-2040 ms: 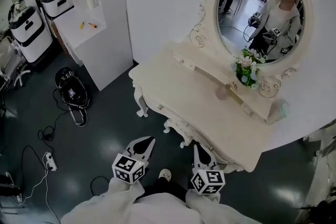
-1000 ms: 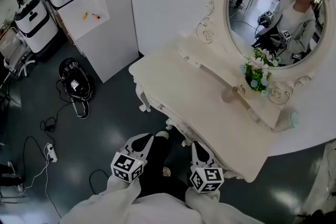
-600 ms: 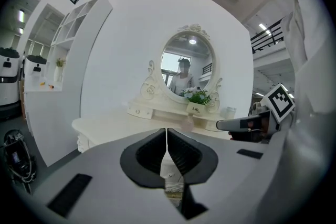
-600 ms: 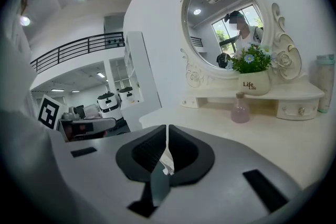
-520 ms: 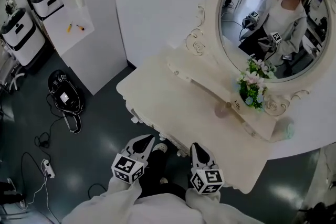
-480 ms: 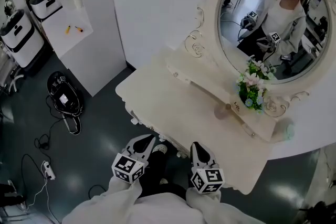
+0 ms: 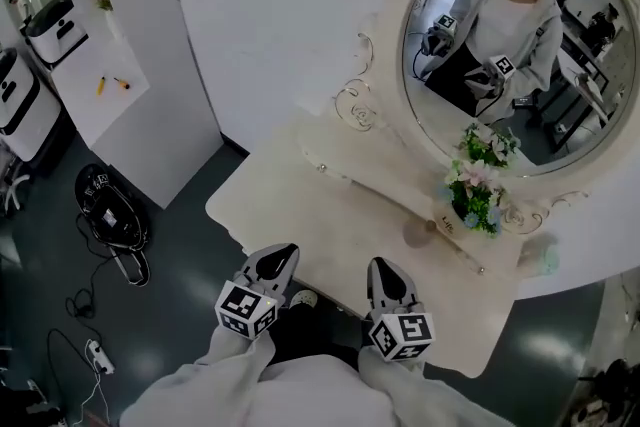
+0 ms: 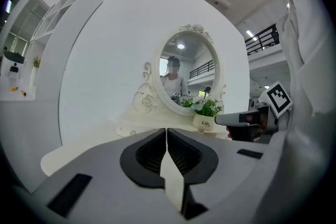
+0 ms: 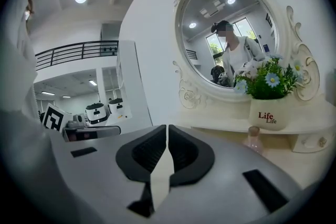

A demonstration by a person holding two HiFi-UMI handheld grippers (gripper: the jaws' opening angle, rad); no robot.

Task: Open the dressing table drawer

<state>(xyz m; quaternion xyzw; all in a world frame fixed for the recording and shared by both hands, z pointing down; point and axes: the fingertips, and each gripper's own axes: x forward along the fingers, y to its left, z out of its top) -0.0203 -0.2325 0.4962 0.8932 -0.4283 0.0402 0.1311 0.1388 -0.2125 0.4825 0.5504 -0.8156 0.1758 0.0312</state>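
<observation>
Floor (image 7: 190,240) cables (image 7: 80,295) near dressing table (image 7: 330,215) appear in head view only.

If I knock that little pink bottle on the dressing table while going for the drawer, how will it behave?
The pink bottle looks small and narrow, standing free on the dressing table, so a nudge would probably tip it, then roll it. It seems to be glass, so likely fragile.

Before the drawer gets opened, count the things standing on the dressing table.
3: flower pot on the raised shelf under the mirror; pink bottle in front of it; pale green item at the shelf's right end. More may be hidden.
</observation>
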